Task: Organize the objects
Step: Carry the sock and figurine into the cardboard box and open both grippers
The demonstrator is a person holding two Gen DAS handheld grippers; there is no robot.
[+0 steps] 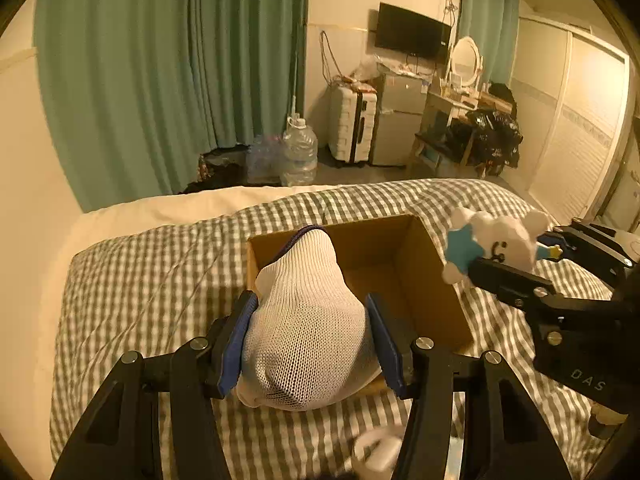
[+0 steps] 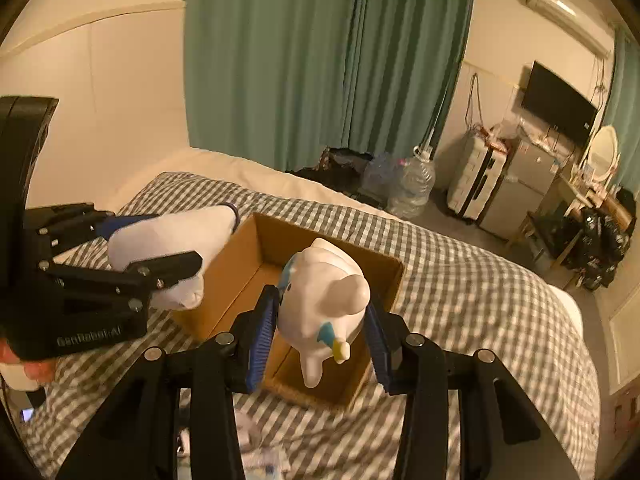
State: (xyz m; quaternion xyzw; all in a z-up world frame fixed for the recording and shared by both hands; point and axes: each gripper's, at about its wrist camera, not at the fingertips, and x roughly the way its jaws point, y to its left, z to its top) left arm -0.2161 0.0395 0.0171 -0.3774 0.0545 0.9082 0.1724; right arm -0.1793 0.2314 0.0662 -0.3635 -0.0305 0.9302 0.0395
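An open cardboard box [image 1: 404,276] [image 2: 248,256] lies on the checked bedcover. My left gripper [image 1: 310,332] is shut on a white mesh sock [image 1: 308,328] and holds it over the box's near-left edge; the sock also shows in the right wrist view [image 2: 172,236]. My right gripper [image 2: 320,320] is shut on a white plush toy with blue trim [image 2: 324,292] and holds it above the box's inside. In the left wrist view the plush toy [image 1: 496,240] hangs just right of the box.
The bed [image 1: 140,280] with grey-white checked cover fills the foreground. A white item [image 1: 376,448] lies on the cover near me. Beyond the bed stand green curtains [image 1: 160,80], a water jug [image 1: 298,152], a suitcase [image 1: 352,124], a small fridge [image 1: 400,120] and a cluttered desk [image 1: 468,120].
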